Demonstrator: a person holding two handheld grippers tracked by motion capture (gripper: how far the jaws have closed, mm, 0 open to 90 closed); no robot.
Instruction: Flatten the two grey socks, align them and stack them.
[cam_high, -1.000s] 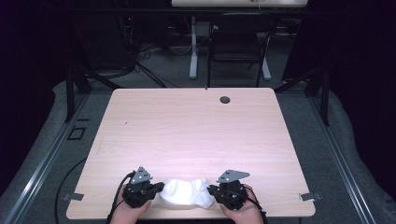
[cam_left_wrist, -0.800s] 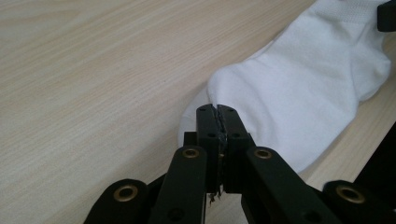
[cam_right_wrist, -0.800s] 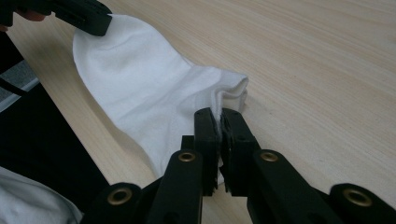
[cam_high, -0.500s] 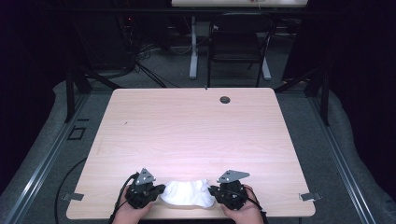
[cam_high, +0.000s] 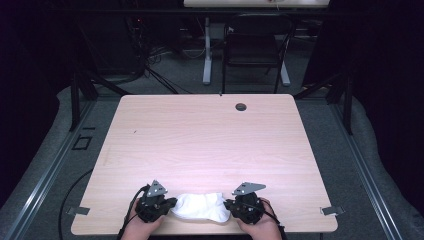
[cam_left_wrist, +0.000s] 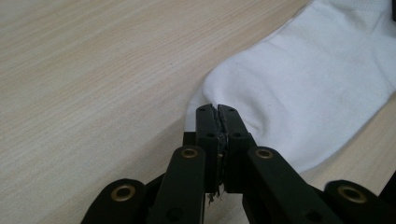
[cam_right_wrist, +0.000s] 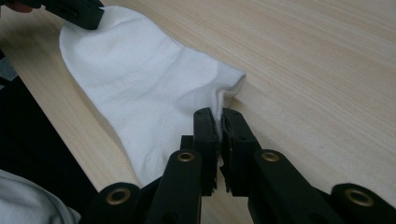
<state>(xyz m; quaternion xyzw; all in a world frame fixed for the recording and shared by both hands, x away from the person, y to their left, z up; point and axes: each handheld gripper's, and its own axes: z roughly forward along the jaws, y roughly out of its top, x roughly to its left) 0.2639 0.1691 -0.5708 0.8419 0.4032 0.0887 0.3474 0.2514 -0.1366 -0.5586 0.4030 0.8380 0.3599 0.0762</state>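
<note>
High view: white sock (cam_high: 202, 206) lies flat at the near edge of the surface (cam_high: 210, 140), stretched between left claw (cam_high: 170, 205) and right claw (cam_high: 229, 205), a hand behind each. Left gripper view adds the pinch detail: left claw (cam_left_wrist: 217, 108) clenched on the sock's (cam_left_wrist: 299, 88) edge (fabric in the seam). Right gripper view: right claw (cam_right_wrist: 218, 112) grasping the other end of the sock (cam_right_wrist: 140, 93), jaws just eased slightly.

A white sock (cam_high: 201, 206) lies at the near edge of the wooden table (cam_high: 210, 140), with the left gripper (cam_high: 170, 204) and right gripper (cam_high: 229, 205) at its two ends.
</note>
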